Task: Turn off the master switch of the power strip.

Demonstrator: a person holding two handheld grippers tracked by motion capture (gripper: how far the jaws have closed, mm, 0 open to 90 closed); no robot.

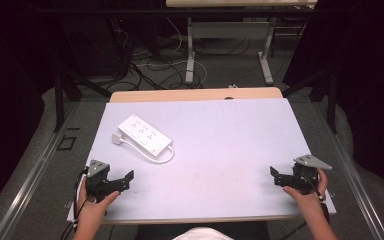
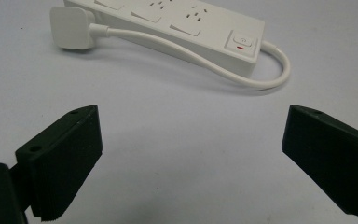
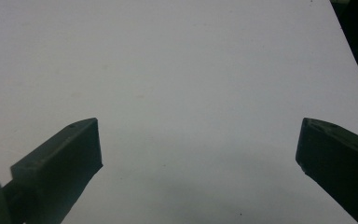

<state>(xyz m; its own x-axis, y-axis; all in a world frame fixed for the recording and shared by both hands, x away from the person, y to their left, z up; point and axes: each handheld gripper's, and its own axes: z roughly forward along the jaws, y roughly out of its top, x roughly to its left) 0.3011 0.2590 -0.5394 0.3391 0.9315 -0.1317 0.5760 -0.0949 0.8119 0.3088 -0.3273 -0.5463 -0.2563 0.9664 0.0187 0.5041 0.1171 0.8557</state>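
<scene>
White, glossy plastic power strip [image 1: 144, 134] with its looped cord [image 2: 242, 77] lies on our matte bench [image 1: 220, 150]; both grippers' ribbed jaws released.

A pale lilac-white table top [image 1: 230, 145] with a wooden far edge, and beyond it on the grey floor [image 1: 45, 165] a tangle of black and white cables [image 1: 150, 70] beside the metal legs of another table [image 1: 190, 50].

Far end of the power strip [image 2: 168, 28] cut off by the top edge of the left gripper view, socket markings too small to read in the high view, person's forearms cut off at the bottom edge, room beyond the table [image 1: 220, 150] dark and indistinct.
</scene>
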